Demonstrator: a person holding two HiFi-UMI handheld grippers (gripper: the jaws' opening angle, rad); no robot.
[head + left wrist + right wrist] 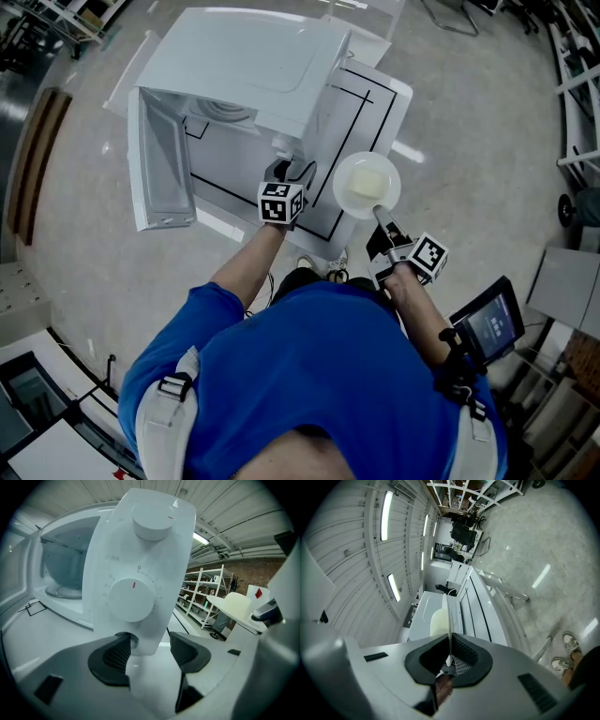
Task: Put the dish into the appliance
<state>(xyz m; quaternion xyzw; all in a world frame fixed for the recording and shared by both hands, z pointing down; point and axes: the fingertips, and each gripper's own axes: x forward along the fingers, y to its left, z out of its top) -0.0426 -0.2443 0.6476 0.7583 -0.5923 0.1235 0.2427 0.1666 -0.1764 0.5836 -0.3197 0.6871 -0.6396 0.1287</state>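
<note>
Right gripper (449,654) jaws pinch the dish (367,184) rim; left gripper (150,652) jaws gape around the appliance (140,550) corner.

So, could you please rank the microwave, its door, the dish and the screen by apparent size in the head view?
1. microwave
2. door
3. dish and screen: about alike, so I would not rank them.

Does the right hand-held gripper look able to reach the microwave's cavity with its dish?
Probably, by a detour. The door hangs open and the cavity looks free, but the left hand-held gripper, open at the control panel, stands between it and the dish in the right hand-held gripper.
</note>
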